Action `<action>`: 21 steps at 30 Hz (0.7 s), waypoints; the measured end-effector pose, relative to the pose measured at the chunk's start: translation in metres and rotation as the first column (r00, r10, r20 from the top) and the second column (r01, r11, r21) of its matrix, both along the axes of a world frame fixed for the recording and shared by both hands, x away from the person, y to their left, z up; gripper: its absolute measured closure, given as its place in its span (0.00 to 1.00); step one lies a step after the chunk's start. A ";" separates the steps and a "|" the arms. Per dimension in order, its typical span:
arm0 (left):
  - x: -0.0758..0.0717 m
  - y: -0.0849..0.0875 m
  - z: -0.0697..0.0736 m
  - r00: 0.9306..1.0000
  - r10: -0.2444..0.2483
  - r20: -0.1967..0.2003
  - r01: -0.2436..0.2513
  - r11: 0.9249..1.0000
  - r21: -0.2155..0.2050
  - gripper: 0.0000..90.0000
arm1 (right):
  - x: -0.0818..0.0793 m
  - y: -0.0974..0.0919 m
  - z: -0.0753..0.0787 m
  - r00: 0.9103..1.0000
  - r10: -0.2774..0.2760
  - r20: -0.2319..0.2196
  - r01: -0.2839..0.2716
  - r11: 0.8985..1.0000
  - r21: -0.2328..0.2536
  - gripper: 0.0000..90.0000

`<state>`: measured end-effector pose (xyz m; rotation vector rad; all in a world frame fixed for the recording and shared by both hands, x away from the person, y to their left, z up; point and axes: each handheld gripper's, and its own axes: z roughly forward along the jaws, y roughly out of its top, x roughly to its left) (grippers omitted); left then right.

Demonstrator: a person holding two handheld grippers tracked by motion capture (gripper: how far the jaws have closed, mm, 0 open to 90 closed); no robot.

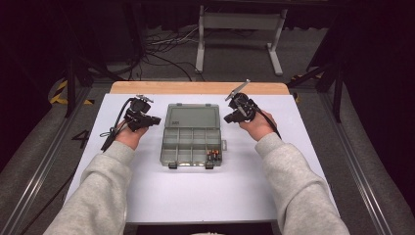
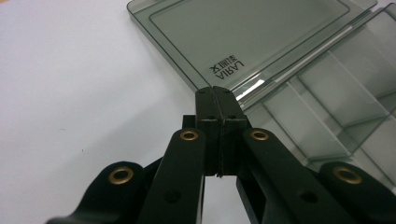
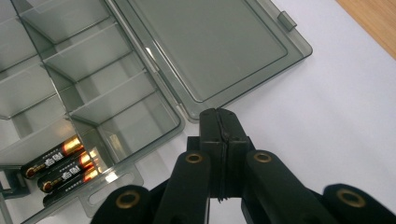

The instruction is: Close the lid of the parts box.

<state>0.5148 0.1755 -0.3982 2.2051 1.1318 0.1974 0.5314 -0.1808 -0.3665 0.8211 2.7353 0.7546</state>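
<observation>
Lying open at centre of white tabletop point(image 1: 161, 191): smoky translucent plastic compartment box point(image 1: 192, 136), lid flat behind tray. Black-and-gold batteries point(image 1: 213, 155) in near-right compartment. Left gripper point(image 1: 155, 120), right gripper point(image 1: 228, 118) flanked box, jaws pressed together, holding nothing.

A white table point(image 1: 147, 191) with a wooden far edge carries a grey see-through compartment box point(image 1: 192, 147) at its middle, lid point(image 1: 192, 117) open flat toward the far side, batteries point(image 1: 213, 155) in its near right compartment.
</observation>
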 end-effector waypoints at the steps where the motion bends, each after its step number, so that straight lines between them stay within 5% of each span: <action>1: 0.001 -0.001 -0.001 1.000 0.005 -0.003 -0.005 1.000 -0.002 1.00 | 0.001 0.000 0.000 1.000 -0.002 0.000 0.002 1.000 -0.002 1.00; 21: 0.021 -0.003 -0.023 0.999 0.011 -0.052 -0.010 0.999 0.031 1.00 | 0.020 0.003 -0.031 0.998 -0.018 -0.058 0.016 1.000 -0.026 1.00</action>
